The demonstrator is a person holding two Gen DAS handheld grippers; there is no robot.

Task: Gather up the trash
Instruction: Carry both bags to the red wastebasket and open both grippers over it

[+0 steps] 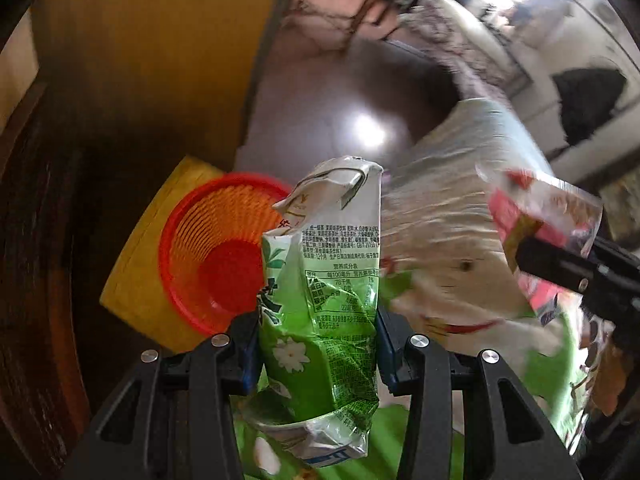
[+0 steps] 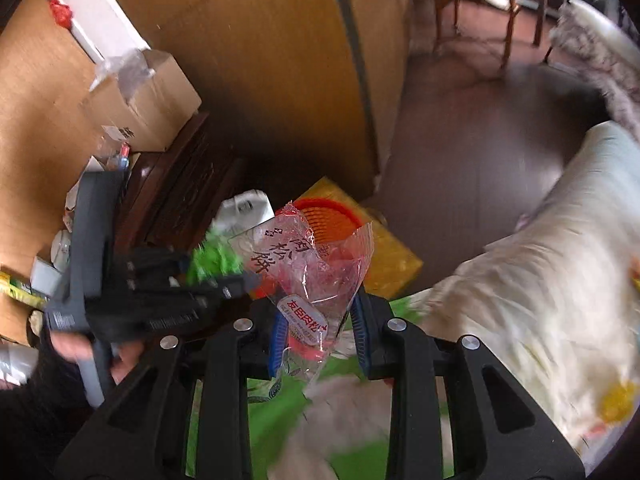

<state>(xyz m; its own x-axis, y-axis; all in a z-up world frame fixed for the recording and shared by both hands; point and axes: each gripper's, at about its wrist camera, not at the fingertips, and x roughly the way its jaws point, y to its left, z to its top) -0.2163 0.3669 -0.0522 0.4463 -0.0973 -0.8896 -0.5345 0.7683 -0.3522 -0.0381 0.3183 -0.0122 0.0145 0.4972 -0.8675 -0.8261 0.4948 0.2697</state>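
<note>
A cream floral pillow [image 2: 560, 264] lies on the green-patterned bed [image 2: 280, 400]. Beyond it, on the floor, a red slatted plastic basket [image 1: 216, 248] stands on a yellow box [image 1: 136, 280]. The left hand-held gripper [image 1: 316, 344] clamps a crumpled green-and-white drink carton [image 1: 324, 280], while the right hand-held gripper [image 2: 320, 332] is clenched on a clear, red-printed plastic wrapper [image 2: 312, 272], both held in the air near the basket.

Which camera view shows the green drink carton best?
The left wrist view: the crushed green drink carton stands sharp and central, clamped by the left gripper. The right wrist view shows only a blurred green and white patch of it.
</note>
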